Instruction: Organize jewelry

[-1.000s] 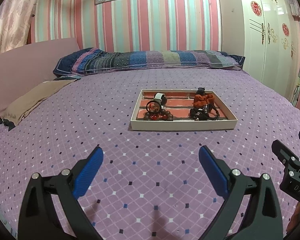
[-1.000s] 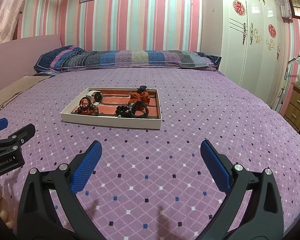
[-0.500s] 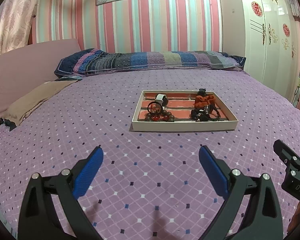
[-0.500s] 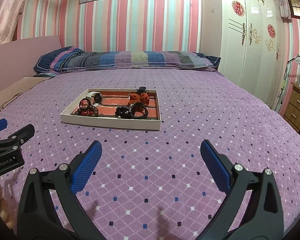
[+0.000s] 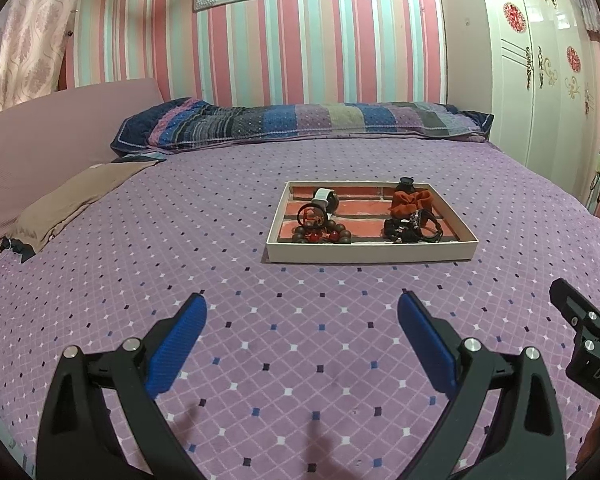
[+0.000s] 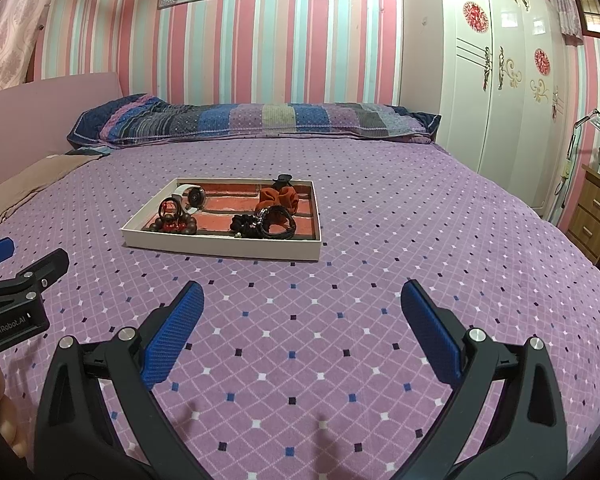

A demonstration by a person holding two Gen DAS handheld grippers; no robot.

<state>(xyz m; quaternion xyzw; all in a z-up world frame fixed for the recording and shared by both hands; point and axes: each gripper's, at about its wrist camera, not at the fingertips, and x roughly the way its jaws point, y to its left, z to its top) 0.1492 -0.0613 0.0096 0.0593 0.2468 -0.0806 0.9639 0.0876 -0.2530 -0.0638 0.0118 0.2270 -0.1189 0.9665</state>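
Observation:
A shallow white tray (image 5: 370, 254) with a brick-pattern floor sits on the purple bed; it also shows in the right wrist view (image 6: 220, 249). In it lie a brown bead bracelet (image 5: 322, 235), a white-strapped watch (image 5: 325, 199), an orange scrunchie (image 5: 411, 202) and black hair ties (image 5: 412, 229). My left gripper (image 5: 302, 312) is open and empty, hovering over the bedspread well short of the tray. My right gripper (image 6: 302, 304) is open and empty too, beside the left one. Each gripper's edge shows in the other's view.
A striped bolster pillow (image 5: 300, 122) lies at the headboard end. A tan cloth (image 5: 76, 200) lies at the bed's left edge. A white wardrobe (image 6: 500, 92) and a wooden nightstand (image 6: 592, 216) stand to the right.
Both grippers have lifted and tilted slightly, so the tray sits a little lower in view. Both stay open and empty. Nothing in the tray has moved.

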